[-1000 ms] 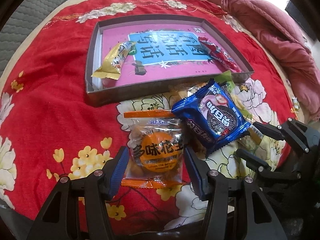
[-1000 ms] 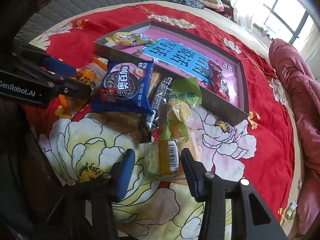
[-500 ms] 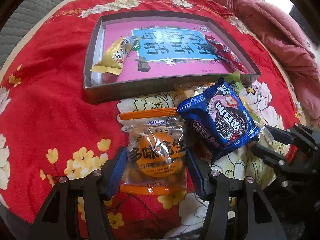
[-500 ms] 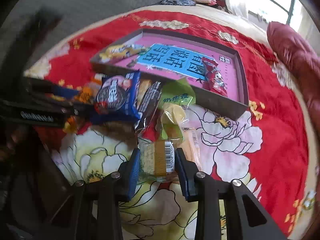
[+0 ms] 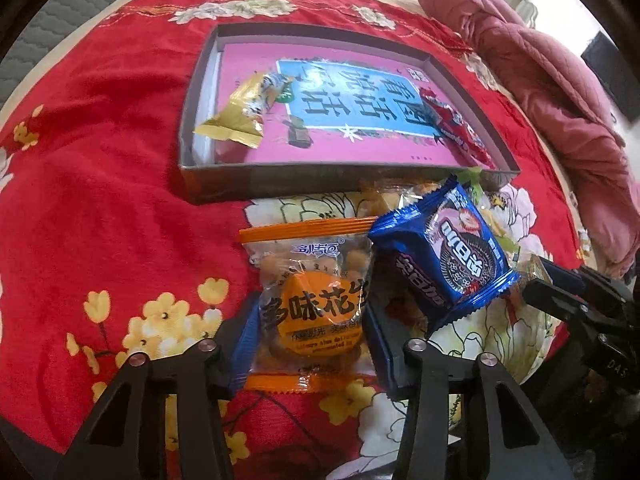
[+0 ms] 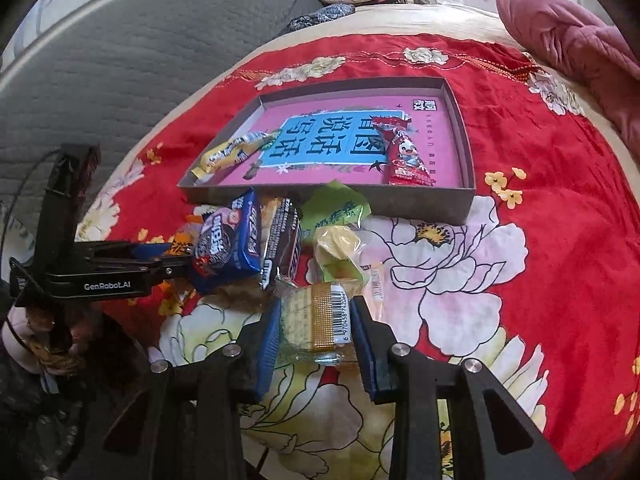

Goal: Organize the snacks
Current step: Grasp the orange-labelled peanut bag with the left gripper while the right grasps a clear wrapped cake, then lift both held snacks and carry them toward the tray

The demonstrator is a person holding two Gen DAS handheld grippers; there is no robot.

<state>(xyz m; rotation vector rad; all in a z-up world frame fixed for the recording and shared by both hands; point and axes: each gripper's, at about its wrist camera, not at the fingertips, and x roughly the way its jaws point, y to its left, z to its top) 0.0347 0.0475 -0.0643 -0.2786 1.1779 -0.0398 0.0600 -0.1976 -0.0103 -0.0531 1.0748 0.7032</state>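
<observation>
My left gripper (image 5: 310,328) is shut on an orange peanut packet (image 5: 312,300), which is pinched between its blue pads. My right gripper (image 6: 316,328) is shut on a clear cake packet with a barcode (image 6: 320,322), held above the cloth. A grey tray (image 5: 320,176) with a pink and blue liner lies beyond; it also shows in the right wrist view (image 6: 466,152). In it are a yellow packet (image 5: 248,114) and a red packet (image 5: 456,126). A blue Oreo packet (image 5: 444,264) lies just right of the peanut packet.
A pile of snacks lies in front of the tray: a black packet (image 6: 282,246), a green packet (image 6: 334,210) and a yellow packet (image 6: 338,254). A red floral cloth (image 5: 100,200) covers the bed. A pink quilt (image 5: 540,80) lies at the right.
Both grippers closed on their packets. The right gripper lifted and swung, so the tray now sits straight ahead. The left gripper moved slightly toward the tray with the peanut packet.
</observation>
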